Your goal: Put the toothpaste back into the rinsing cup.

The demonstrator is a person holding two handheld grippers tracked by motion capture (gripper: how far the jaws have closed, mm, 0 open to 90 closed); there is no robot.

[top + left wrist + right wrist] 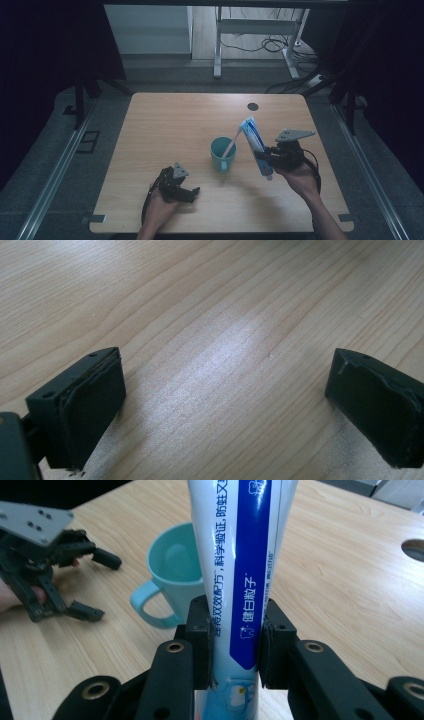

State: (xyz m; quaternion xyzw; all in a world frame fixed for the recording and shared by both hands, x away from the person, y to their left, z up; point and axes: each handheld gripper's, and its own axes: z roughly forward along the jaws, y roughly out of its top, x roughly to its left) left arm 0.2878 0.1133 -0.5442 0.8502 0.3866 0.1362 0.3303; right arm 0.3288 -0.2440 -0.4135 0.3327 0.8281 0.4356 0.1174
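Observation:
A white and blue toothpaste tube (255, 144) (235, 575) stands nearly upright in the air, to the right of a teal mug (222, 154) (172, 572). My right gripper (263, 155) (235, 645) is shut on the tube's lower part, both pads pressed against its sides. A pink-handled toothbrush (231, 143) leans inside the mug. My left gripper (191, 193) (222, 400) rests low on the wooden table (165, 125), left of the mug, with its jaws wide open and only bare wood between them. It also appears as the far gripper (60, 580) in the right gripper view.
A round dark hole (253, 106) (415, 549) sits in the tabletop near the far edge. Beyond the table are a grey floor, a desk frame (255, 40) and loose cables.

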